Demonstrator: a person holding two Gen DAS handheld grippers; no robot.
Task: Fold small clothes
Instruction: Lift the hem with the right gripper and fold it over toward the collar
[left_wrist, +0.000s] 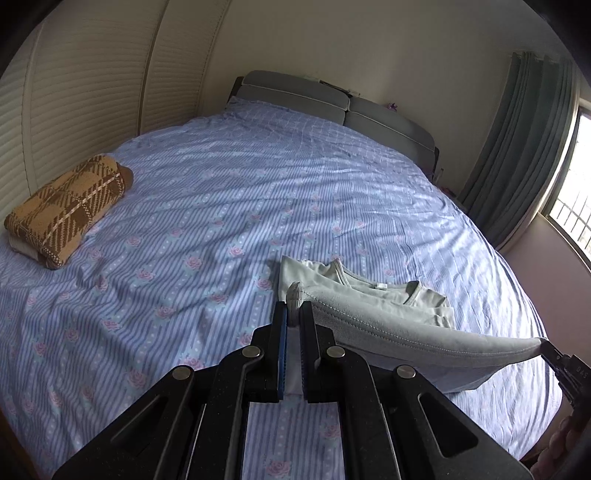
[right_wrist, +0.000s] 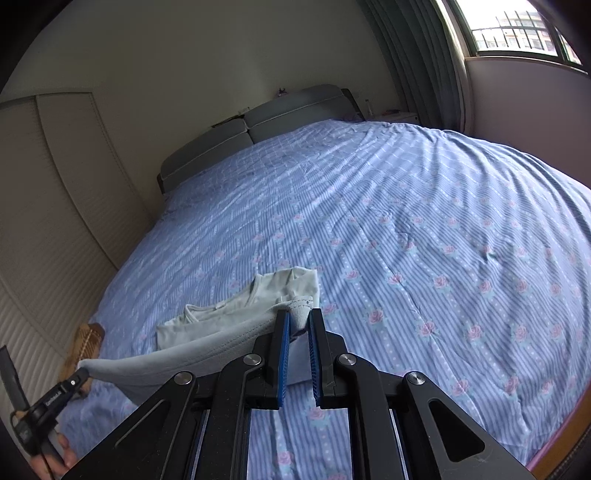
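A small pale grey-green shirt lies on the blue striped bed sheet, its collar end flat and its hem lifted. My left gripper is shut on one hem corner. My right gripper is shut on the other hem corner, and it shows at the right edge of the left wrist view. The hem is stretched taut between the two grippers above the bed. The shirt also shows in the right wrist view, with the left gripper at lower left.
A folded brown plaid blanket lies at the bed's left side. A grey headboard stands at the far end. Louvred wardrobe doors stand left, and curtains and a window stand right. The bed's wooden edge is at lower right.
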